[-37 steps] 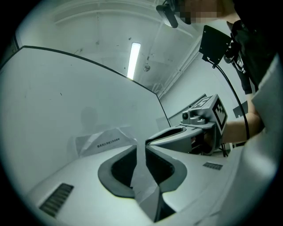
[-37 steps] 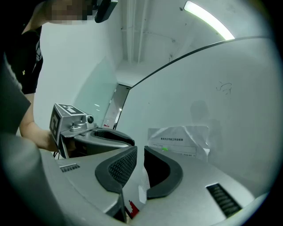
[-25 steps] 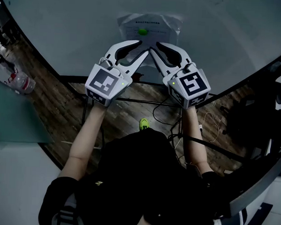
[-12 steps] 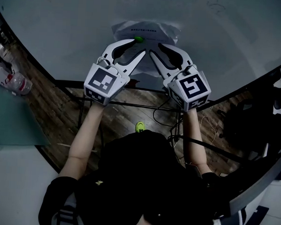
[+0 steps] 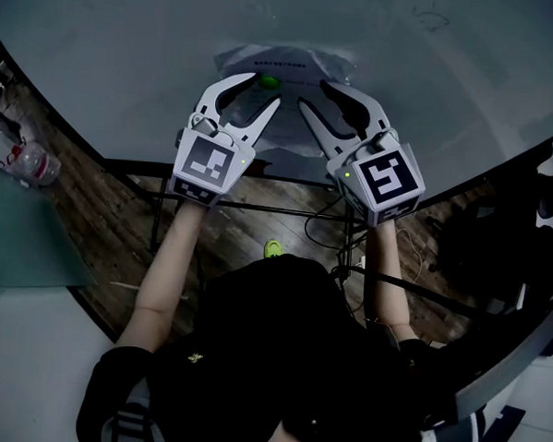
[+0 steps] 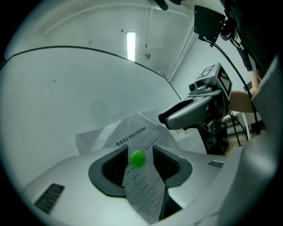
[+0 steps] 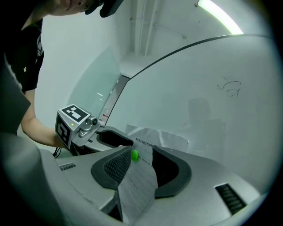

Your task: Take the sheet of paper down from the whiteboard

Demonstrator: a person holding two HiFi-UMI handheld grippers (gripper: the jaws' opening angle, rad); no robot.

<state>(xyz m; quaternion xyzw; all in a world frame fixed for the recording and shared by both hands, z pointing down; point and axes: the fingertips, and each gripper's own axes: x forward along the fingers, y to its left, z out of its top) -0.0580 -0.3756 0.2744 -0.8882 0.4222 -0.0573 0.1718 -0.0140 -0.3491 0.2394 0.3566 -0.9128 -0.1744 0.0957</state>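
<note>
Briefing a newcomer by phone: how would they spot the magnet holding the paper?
Find the big whiteboard. Low on its middle hangs a crumpled printed sheet of paper. The magnet is the small round knob near the sheet's top, the only bright green thing on the board.

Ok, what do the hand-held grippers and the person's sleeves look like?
Both the left hand-held gripper and right hand-held gripper are light grey, with dark-lined curved jaws and a cube of black-and-white square markers bearing a green light. The person wears a black short-sleeved top.
</note>
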